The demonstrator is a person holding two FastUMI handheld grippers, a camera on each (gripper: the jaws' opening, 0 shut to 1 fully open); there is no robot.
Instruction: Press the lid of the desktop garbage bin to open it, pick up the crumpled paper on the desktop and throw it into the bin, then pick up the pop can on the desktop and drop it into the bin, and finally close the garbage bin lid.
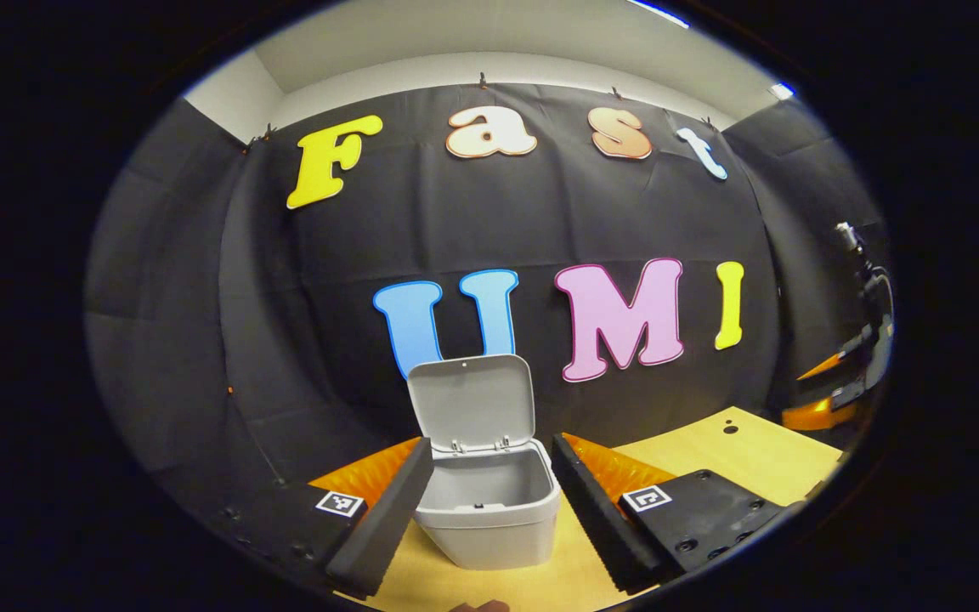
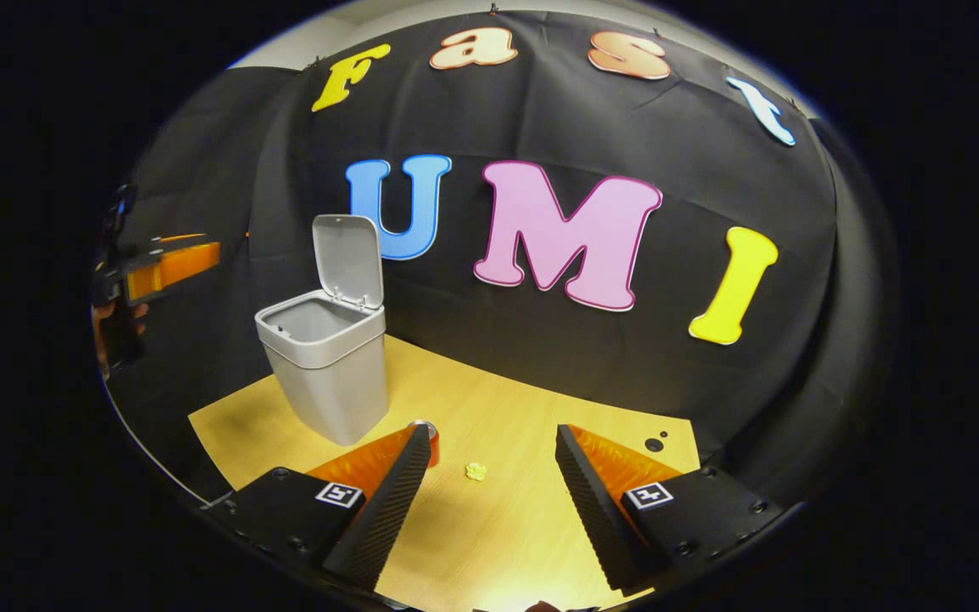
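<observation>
Garbage bin [image 2: 325, 367]: stood upright on the desktop [image 2: 489, 527], lid [image 2: 348, 259] raised, interior bare where visible. Crumpled paper [image 2: 476, 471]: lay right of the bin. Pop can [image 2: 427, 438]: partly hidden, axis unclear. Left gripper [image 1: 489, 501], right gripper [image 2: 485, 501]: fingers spread, holding nothing.

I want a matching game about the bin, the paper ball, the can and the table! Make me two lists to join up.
Things:
1. bin lid
2. crumpled paper
3. pop can
4. right hand-held gripper

States or places:
A. partly hidden behind a gripper finger
B. standing up, swung open
C. open, holding nothing
D. small yellowish ball lying on the wooden table

Pairs: 1-B, 2-D, 3-A, 4-C
</observation>
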